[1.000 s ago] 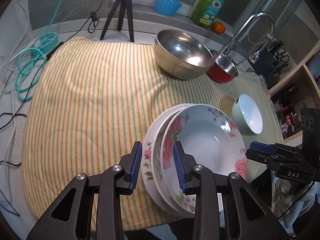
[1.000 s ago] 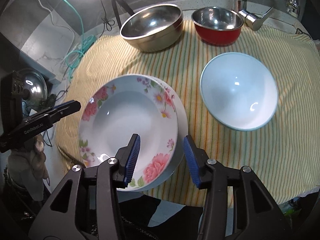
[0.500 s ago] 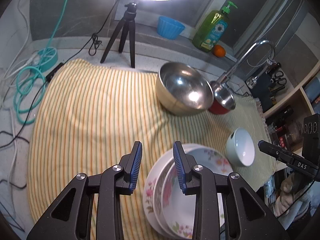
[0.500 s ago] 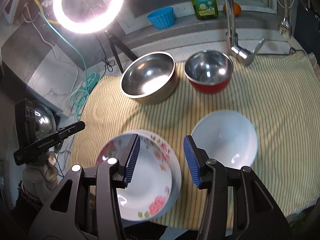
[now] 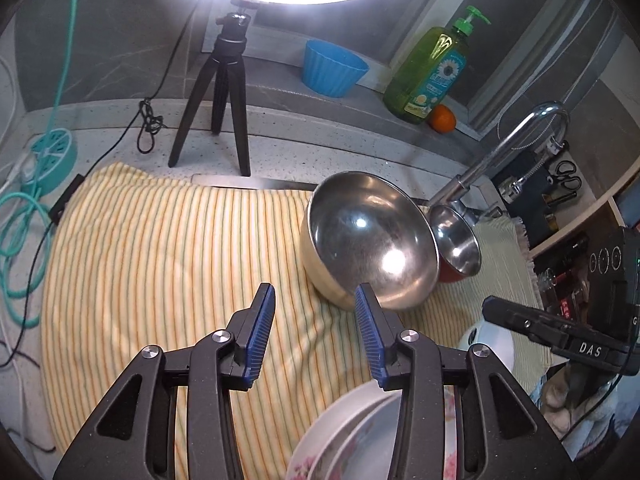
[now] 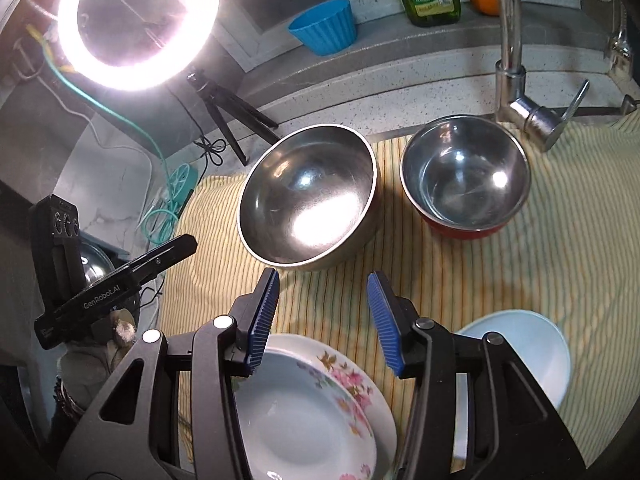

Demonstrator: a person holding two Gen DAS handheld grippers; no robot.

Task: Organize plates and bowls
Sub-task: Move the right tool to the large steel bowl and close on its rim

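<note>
Steel is seen at the far side of the yellow striped cloth [image 6: 540, 256]: a large stainless bowl [image 6: 308, 200] with a smaller red-sided steel bowl [image 6: 464, 176] beside it, near the faucet [image 6: 516, 76]. Two stacked floral plates [image 6: 320, 408] and a white bowl [image 6: 536, 356] are set at the cloth's near edge. The left gripper [image 5: 316, 332] has just been opening; nothing is held between its parted jaws. The right gripper [image 6: 324, 320] is likewise parted and empty, above the plates.
</note>
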